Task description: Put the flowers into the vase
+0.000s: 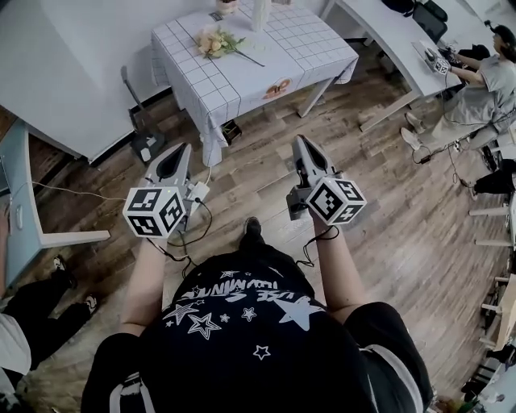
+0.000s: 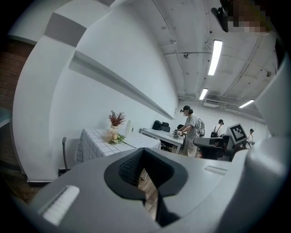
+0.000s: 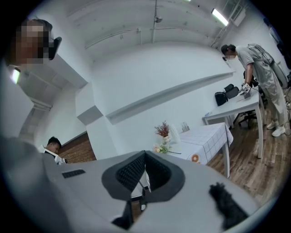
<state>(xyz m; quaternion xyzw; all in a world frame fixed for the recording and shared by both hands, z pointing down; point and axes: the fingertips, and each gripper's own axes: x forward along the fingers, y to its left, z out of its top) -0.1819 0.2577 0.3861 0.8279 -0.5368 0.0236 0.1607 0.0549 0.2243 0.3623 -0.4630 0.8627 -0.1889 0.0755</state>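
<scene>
1. White cloth with a thin grey check covers the table point(image 1: 242, 77) at the top of the head view. Wooden floor point(image 1: 387, 218) lies between it and the person holding the grippers.
2. Flowers point(image 1: 216, 40): a pale bouquet lying on its side on the cloth, towards the table's far left, with the stems trailing right.
3. Tall white vase point(image 1: 260, 11): upright near the table's far edge, close to the bouquet but not touching it. A small pot of dried red sprigs point(image 2: 116, 119) stands beside it.
4. Left gripper point(image 1: 181, 149): jaws clenched together with nothing between them. It is held over the floor, pointing at the table and well short of it.
5. Right gripper point(image 1: 301, 142): jaws also pressed together and empty. It is level with the left one and well apart from the table.
6. Long white desk point(image 1: 387, 32) at right, with a seated person point(image 1: 476, 89) working at it.
</scene>
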